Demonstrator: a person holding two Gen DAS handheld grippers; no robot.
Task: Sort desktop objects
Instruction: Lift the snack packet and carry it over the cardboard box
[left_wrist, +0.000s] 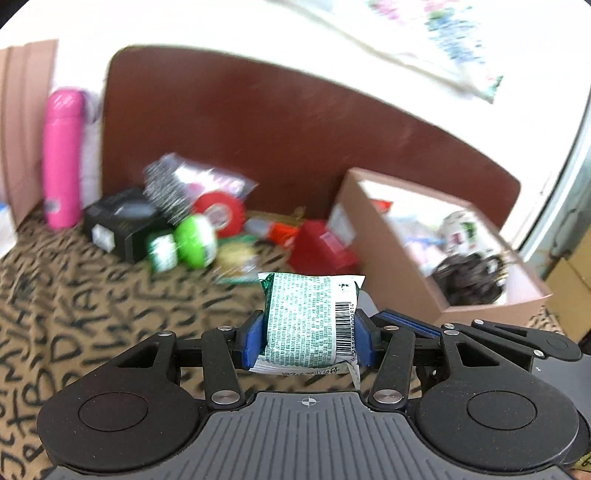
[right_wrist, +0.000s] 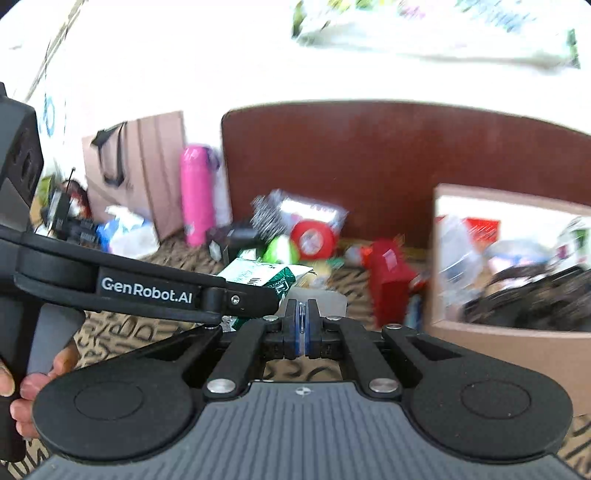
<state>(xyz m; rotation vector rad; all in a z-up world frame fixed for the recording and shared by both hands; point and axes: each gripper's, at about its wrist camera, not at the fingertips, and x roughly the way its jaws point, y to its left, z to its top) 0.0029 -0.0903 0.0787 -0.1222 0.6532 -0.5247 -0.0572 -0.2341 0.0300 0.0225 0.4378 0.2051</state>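
My left gripper (left_wrist: 310, 326) is shut on a green and white snack packet (left_wrist: 306, 317), its blue pads pressing both sides, and holds it above the patterned cloth (left_wrist: 74, 314). The right wrist view shows the same packet (right_wrist: 258, 275) at the end of the left tool's black arm (right_wrist: 147, 291). Just to its right, my right gripper (right_wrist: 303, 317) is shut on a thin greyish flat piece (right_wrist: 325, 299) that sticks out past the pads. One right finger (left_wrist: 410, 323) shows beside the packet. An open pink-brown cardboard box (left_wrist: 391, 251) stands to the right.
A blurred pile lies at the back: pink bottle (left_wrist: 61, 158), black box (left_wrist: 118, 221), red tape roll (left_wrist: 221, 212), green round thing (left_wrist: 195, 240), red box (left_wrist: 321, 251). A brown board (left_wrist: 295, 129) rises behind. The box (right_wrist: 517, 343) holds several items. A hand (right_wrist: 22, 387) grips the left tool.
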